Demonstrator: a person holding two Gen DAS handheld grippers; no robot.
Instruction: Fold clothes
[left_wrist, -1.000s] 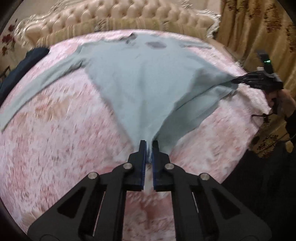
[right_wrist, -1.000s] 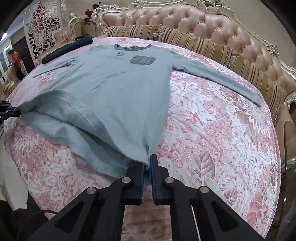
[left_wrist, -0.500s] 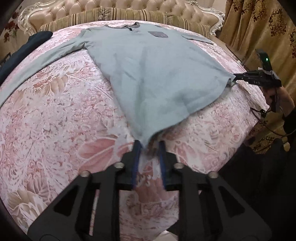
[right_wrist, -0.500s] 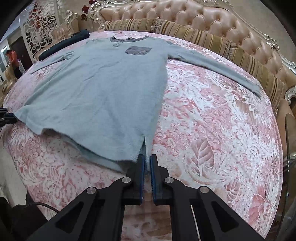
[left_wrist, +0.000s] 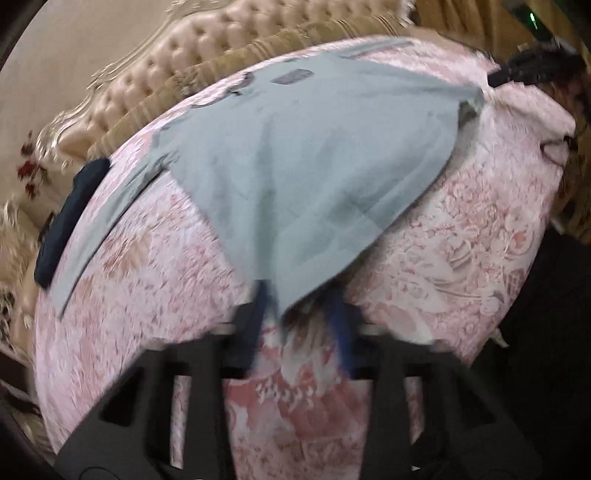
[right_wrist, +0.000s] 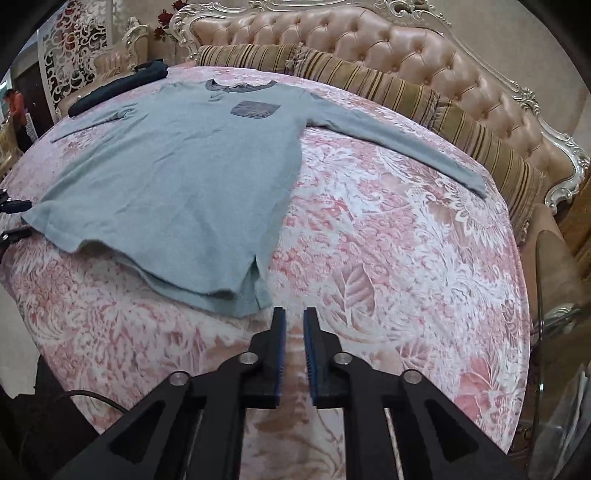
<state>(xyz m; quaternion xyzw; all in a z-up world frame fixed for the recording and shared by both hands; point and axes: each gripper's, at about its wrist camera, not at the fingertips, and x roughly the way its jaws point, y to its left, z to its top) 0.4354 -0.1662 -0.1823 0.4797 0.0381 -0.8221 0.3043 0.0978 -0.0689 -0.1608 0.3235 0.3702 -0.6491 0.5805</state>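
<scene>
While the grey long-sleeved shirt (right_wrist: 177, 184) lay spread flat on the bed (right_wrist: 388, 258), its hem just ahead of both tools, the left gripper (left_wrist: 301, 317) and right gripper (right_wrist: 294, 328) stood parted and empty. Soft, limp knit; best pinched at hem corners or shoulders.

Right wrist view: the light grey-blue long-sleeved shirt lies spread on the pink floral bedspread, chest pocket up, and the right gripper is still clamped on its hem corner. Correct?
Not quite. The right gripper is open and clear of the hem corner, with bare bedspread between its fingers, as the right wrist view shows. The light grey-blue long-sleeved shirt does lie spread, its chest pocket up.
</scene>
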